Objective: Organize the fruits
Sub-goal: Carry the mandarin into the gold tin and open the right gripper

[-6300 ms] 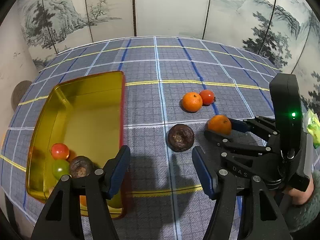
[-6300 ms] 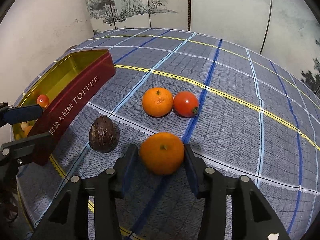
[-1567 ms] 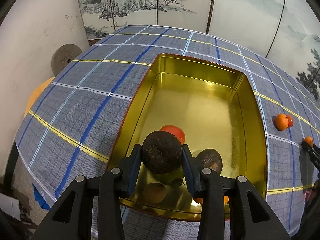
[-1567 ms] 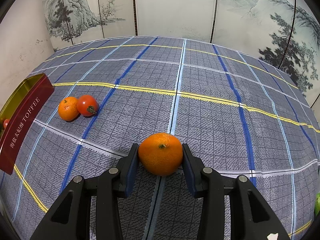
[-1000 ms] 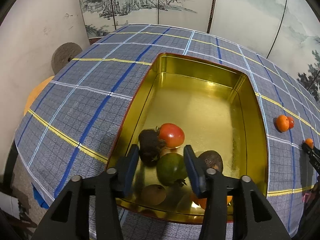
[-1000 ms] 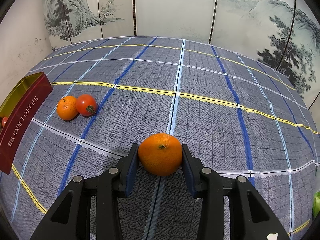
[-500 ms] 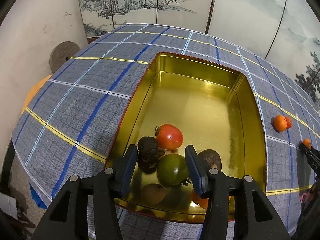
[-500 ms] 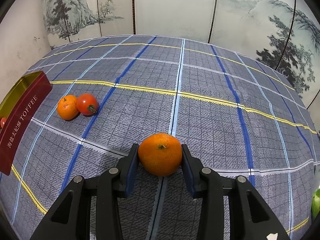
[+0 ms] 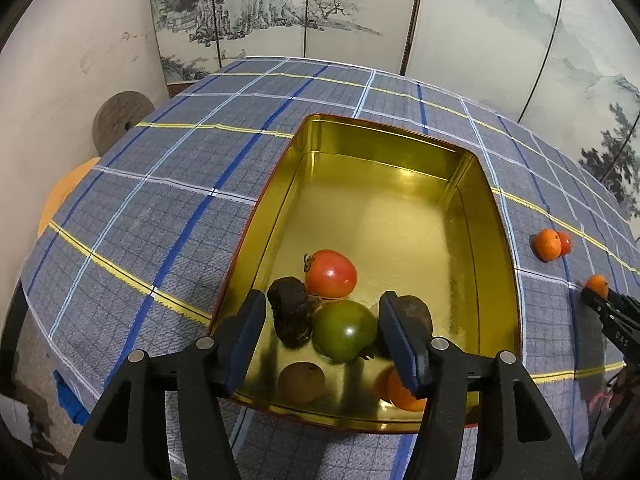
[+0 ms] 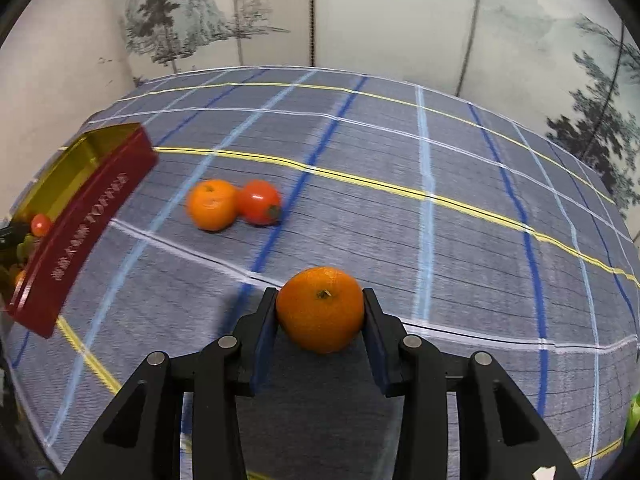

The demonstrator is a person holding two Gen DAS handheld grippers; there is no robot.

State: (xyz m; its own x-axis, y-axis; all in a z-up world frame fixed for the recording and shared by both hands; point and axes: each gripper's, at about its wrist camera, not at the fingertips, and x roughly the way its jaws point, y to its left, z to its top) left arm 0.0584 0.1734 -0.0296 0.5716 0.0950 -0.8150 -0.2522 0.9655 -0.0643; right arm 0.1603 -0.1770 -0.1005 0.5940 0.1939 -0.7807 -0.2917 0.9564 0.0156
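Left tongs (image 9: 322, 334) have just been widening and hang open, gripping nothing, above the gold tin (image 9: 498, 216) with its 2 tomatoes. Right tongs (image 10: 320, 314) clamp an orange (image 10: 320, 308) over the surface (image 10: 460, 152); another orange (image 10: 211, 204) lies at 10 o'clock.

Tin (image 10: 76, 232) side: pale lettering on the red outer wall, blurred; the Latin word reads roughly "TOFFEE", and the smaller characters beside it cannot be read.
Right gripper (image 9: 596, 298) arm: small white letters "DAS", seen from the left wrist view.
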